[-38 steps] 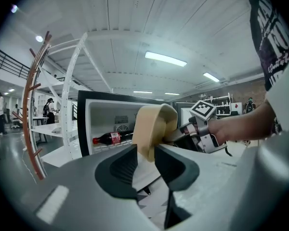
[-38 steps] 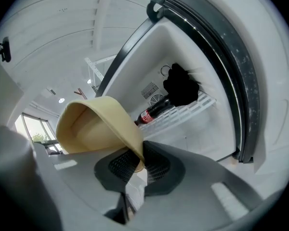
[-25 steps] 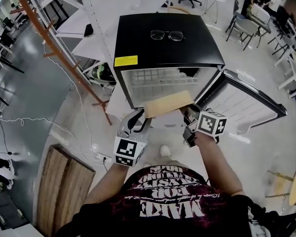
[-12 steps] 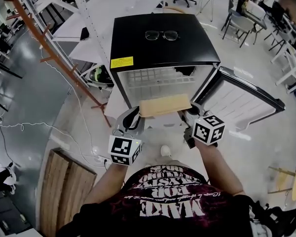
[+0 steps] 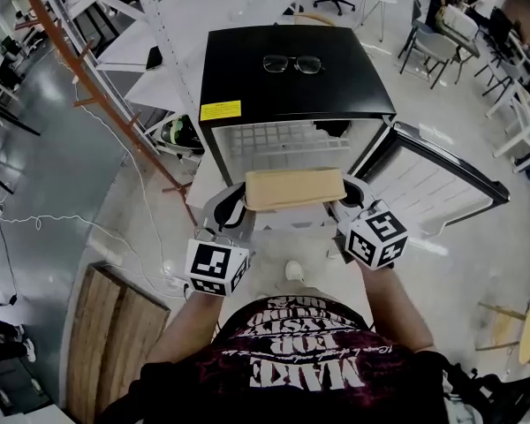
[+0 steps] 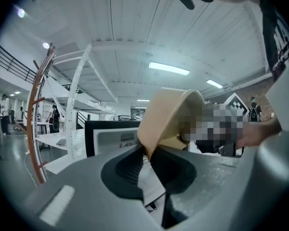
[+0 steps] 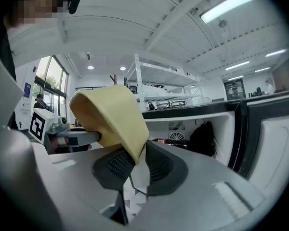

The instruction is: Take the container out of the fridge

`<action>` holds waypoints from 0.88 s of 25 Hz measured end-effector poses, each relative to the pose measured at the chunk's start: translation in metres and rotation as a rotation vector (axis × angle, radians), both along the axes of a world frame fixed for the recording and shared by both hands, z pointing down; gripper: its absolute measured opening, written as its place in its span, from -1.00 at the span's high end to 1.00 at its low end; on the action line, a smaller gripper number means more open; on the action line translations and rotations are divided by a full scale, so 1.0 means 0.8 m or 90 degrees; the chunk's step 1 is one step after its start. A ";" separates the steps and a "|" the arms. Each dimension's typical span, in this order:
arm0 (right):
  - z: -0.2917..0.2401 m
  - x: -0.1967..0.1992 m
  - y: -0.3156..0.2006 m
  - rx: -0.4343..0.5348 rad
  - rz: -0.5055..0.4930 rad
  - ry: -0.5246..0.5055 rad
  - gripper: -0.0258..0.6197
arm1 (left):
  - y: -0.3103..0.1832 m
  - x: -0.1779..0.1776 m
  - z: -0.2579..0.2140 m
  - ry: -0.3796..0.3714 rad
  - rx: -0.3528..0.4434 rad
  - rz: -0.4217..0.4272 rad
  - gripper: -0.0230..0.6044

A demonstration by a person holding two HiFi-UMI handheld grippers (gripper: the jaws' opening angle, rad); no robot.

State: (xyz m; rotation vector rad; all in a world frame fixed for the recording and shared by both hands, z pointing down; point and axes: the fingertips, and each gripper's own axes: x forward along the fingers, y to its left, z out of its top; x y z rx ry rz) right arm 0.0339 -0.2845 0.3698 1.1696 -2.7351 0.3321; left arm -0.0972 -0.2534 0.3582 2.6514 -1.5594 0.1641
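In front of the open fridge [image 5: 296, 78], just outside its mouth, the container [image 5: 293, 188] hangs between the left gripper [image 5: 237, 205] and the right gripper [image 5: 348, 194]. The left fingers are clamped on its left rim. The right fingers have just been opening somewhat, yet the right rim sits pinched between them.

To finish well, I judge: firm the right grip, keep both ends level, and draw straight back clear of the door [image 5: 437, 184].

The head view shows the container's whole top against the fridge. The gripper views show what it hides: each rim wedged between the pads.
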 end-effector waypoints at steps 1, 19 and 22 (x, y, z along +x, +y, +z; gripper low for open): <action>-0.003 0.000 0.000 0.006 0.000 0.004 0.66 | -0.001 -0.001 -0.003 -0.001 0.002 -0.001 0.75; -0.042 0.013 0.004 0.042 0.005 0.013 0.66 | -0.003 0.011 -0.044 0.002 0.029 -0.007 0.77; -0.041 0.017 0.004 0.044 0.009 0.016 0.66 | -0.004 0.015 -0.041 0.000 0.027 -0.003 0.77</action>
